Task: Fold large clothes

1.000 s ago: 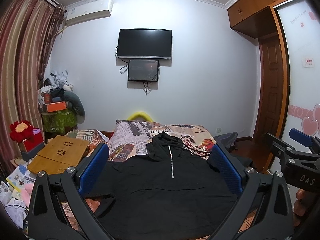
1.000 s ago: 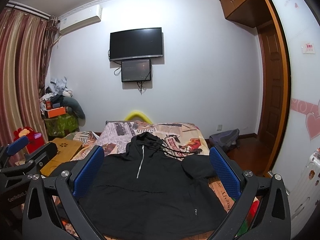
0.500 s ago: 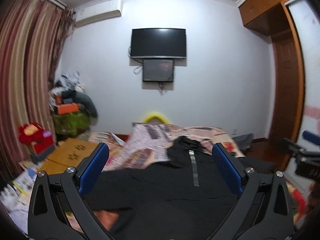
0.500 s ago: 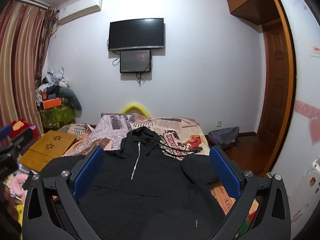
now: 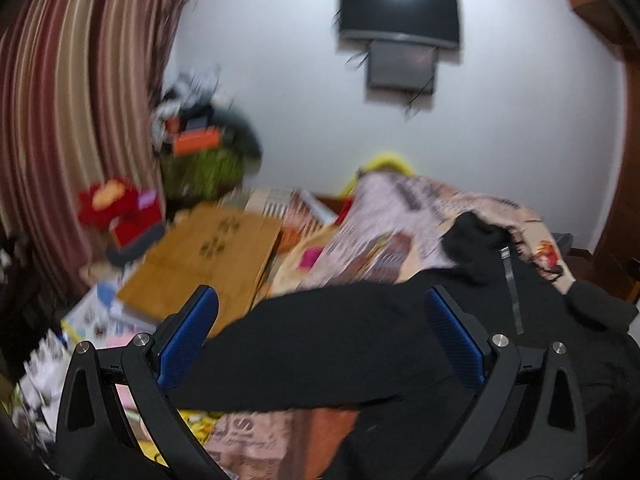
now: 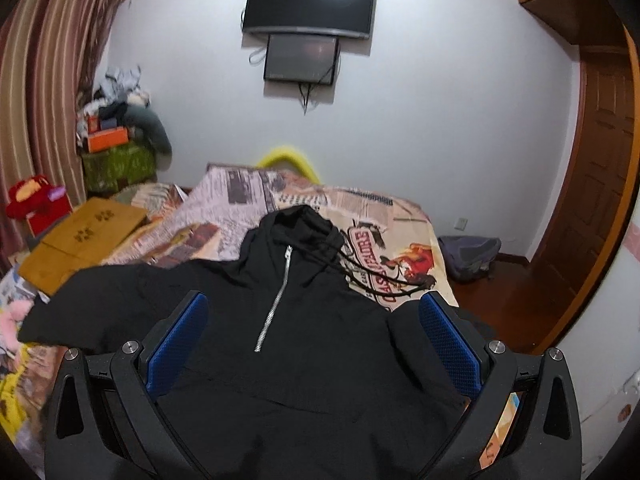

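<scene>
A black hooded sweatshirt (image 6: 304,344) with a short silver zip (image 6: 276,304) lies spread flat, front up, on a bed with a newspaper-print cover (image 6: 240,200). Its hood points to the far wall and its drawstrings trail to the right. In the left wrist view the sweatshirt (image 5: 320,344) shows its left sleeve stretched toward the bed's left edge. My left gripper (image 5: 320,344) is open and empty above that sleeve. My right gripper (image 6: 312,344) is open and empty above the chest of the sweatshirt.
A wooden lap table (image 6: 80,236) lies left of the bed among toys and papers (image 5: 80,340). A striped curtain (image 5: 72,100) hangs at the left. A grey bag (image 6: 468,256) sits on the floor right of the bed by a wooden door (image 6: 600,160).
Both grippers have tipped downward and moved closer to the sweatshirt. The left gripper has swung left toward the left sleeve. Both stay open.
</scene>
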`<state>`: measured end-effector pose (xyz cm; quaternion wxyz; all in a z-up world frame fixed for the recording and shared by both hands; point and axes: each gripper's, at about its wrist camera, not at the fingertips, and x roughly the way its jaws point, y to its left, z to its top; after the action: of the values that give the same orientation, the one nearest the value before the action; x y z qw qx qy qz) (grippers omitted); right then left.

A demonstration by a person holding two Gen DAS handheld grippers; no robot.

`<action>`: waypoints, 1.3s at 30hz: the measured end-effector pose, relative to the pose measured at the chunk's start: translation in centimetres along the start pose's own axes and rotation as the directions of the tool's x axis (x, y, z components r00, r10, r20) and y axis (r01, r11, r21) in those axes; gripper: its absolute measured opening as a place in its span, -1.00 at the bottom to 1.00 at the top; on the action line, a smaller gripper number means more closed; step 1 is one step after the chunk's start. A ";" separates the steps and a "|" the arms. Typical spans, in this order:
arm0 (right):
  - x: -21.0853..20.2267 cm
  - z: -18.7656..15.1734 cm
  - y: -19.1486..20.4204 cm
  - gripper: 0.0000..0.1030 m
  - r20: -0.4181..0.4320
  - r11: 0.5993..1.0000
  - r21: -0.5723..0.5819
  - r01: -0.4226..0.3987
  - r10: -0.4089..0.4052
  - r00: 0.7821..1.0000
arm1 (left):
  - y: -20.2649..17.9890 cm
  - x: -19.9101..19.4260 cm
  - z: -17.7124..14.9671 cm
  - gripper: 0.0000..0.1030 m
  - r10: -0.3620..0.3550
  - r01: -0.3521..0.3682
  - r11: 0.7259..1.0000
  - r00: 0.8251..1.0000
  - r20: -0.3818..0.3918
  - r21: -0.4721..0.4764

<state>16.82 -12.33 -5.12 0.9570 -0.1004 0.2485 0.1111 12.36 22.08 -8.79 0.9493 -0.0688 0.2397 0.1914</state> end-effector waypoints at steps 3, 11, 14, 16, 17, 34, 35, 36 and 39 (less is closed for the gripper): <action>1.5 0.1 0.3 1.00 -0.051 0.999 -0.030 0.012 -0.013 0.999 | 3.2 3.3 -1.6 1.00 -0.008 0.003 0.999 0.994 -0.106 -0.054; 4.9 -0.9 2.1 1.00 -0.165 0.995 -0.095 -0.026 0.010 0.986 | 10.5 9.8 -8.7 0.74 -0.250 0.119 0.929 0.899 -0.359 -0.351; 5.5 -1.5 2.8 1.00 -0.194 0.993 -0.109 -0.040 0.018 0.981 | 12.6 11.2 -11.6 0.68 -0.399 0.158 0.827 0.842 -0.364 -0.540; 5.8 -1.6 3.0 1.00 -0.199 0.993 -0.118 -0.025 0.002 0.980 | 13.2 11.9 -13.0 0.57 -0.427 0.138 0.787 0.826 -0.369 -0.602; 6.5 -1.5 3.4 1.00 -0.196 0.992 -0.122 -0.014 -0.010 0.981 | 13.3 12.2 -13.4 0.57 -0.427 0.131 0.784 0.823 -0.374 -0.607; 7.1 0.8 3.2 1.00 -0.236 0.995 -0.080 -0.061 0.041 0.971 | 15.3 14.7 -12.3 -0.83 -0.243 -0.010 0.838 0.888 -0.390 -0.546; 7.1 0.9 3.0 1.00 -0.238 0.995 -0.078 -0.065 0.045 0.970 | 14.9 14.2 -11.2 -0.85 -0.206 -0.020 0.859 0.901 -0.381 -0.512; 7.0 1.0 2.8 1.00 -0.240 0.995 -0.076 -0.067 0.047 0.970 | 14.3 13.6 -9.5 -0.87 -0.160 -0.027 0.886 0.920 -0.359 -0.462; 6.9 1.4 1.7 1.00 -0.241 0.996 -0.079 -0.051 0.030 0.970 | 12.1 11.6 -4.6 -0.88 -0.097 -0.007 0.934 0.957 -0.273 -0.358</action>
<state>22.89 -9.26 -7.60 0.9124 -0.1484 0.3594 0.1280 15.02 35.96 -18.87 0.8807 -0.2714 0.3342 0.1976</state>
